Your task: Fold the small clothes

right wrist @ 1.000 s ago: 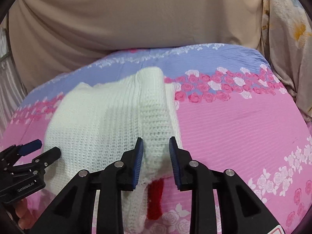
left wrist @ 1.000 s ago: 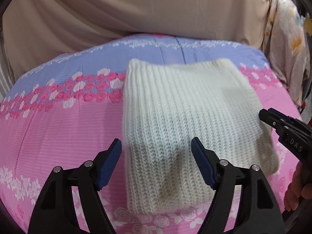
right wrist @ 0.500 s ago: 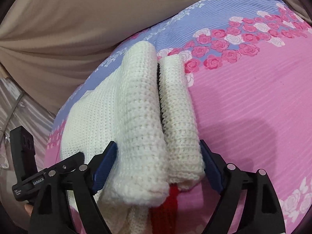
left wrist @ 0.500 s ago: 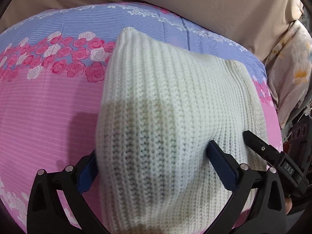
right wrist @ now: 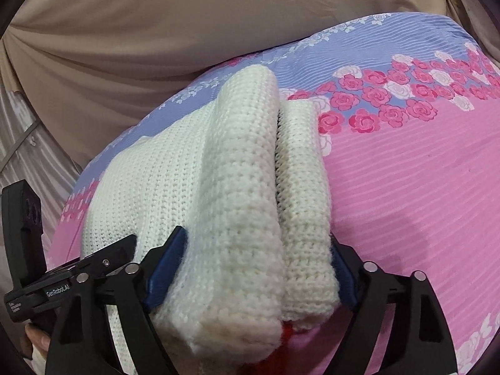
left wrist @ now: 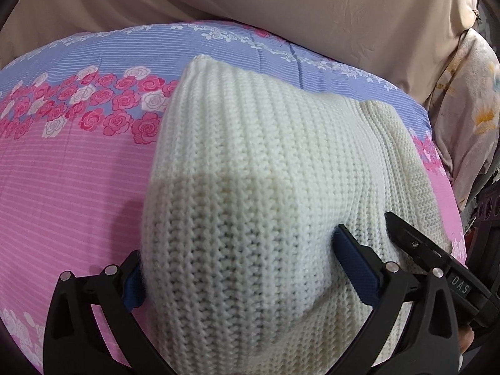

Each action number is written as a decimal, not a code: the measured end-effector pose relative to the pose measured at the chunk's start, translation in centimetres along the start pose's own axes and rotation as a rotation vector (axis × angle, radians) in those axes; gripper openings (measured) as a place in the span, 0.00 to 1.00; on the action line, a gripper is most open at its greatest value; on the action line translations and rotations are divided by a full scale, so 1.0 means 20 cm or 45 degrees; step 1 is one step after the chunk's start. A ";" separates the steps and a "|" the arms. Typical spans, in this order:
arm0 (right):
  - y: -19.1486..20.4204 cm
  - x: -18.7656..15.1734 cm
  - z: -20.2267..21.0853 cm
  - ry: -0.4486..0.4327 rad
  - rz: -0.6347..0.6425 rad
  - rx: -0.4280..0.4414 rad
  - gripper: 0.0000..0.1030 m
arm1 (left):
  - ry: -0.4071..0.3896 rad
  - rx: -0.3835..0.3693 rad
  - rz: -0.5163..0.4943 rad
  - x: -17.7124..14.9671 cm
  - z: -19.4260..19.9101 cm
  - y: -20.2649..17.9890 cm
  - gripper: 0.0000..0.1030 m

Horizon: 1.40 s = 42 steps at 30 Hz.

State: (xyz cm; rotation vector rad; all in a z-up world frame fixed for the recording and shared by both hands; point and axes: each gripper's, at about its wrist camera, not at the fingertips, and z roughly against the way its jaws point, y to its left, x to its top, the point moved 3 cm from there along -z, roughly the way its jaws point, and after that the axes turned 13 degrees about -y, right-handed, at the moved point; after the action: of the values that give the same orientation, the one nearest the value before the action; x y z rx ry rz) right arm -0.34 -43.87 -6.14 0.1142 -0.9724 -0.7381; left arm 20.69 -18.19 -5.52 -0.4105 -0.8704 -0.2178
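1. A cream knitted sweater (left wrist: 250, 187), folded into a thick bundle, lies on a bed under a sheet (left wrist: 78, 187) that is pink with a band of roses and a lilac strip at the far edge.
2. Beige cloth (left wrist: 281, 0) hangs behind the bed, and a pale flowered cloth (left wrist: 468, 109) shows at the right of the left view.
3. The left gripper (left wrist: 240, 268) straddles the near left part of the sweater. Its jaws stand very wide, having just been opening. The blue pads (left wrist: 353, 265) sit against the knit on both sides, with a thick bulge of sweater between them. I cannot tell whether they squeeze it.
4. The right gripper (right wrist: 250, 268) straddles the near right edge, where two rolled layers of knit lie side by side. Its jaws are fairly wide and have just been closing a little. Both layers lie between the pads (right wrist: 165, 268), which touch the knit on each side.
5. A scrap of red (right wrist: 287, 334) peeks out under the sweater at that edge.
6. Each gripper appears at the edge of the other's view, close alongside.
7. Part of a hand (right wrist: 37, 340) shows behind the left gripper in the right view.
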 end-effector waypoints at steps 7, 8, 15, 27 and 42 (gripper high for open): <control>-0.01 -0.01 0.05 0.004 -0.061 0.076 0.45 | -0.004 -0.060 -0.035 0.03 0.05 -0.02 0.77; 0.00 0.00 0.05 0.003 -0.068 0.074 0.44 | -0.010 -0.065 -0.054 0.04 0.06 -0.04 0.70; 0.05 0.02 0.18 -0.027 -0.126 0.078 0.37 | -0.034 -0.115 -0.156 0.10 0.20 -0.11 0.46; 0.34 0.00 0.83 -0.297 -0.028 -0.013 0.37 | -0.180 -0.335 -0.333 0.10 0.72 -0.32 0.44; 1.07 0.24 1.35 -0.729 0.243 0.097 0.37 | -0.619 -0.425 -0.449 0.38 1.46 -0.20 0.44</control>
State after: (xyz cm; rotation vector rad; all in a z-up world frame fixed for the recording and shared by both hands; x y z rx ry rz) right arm -8.74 -24.61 21.43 -0.1314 -1.5344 -0.5644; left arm 3.74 -9.33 18.20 -0.6344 -1.3926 -0.6110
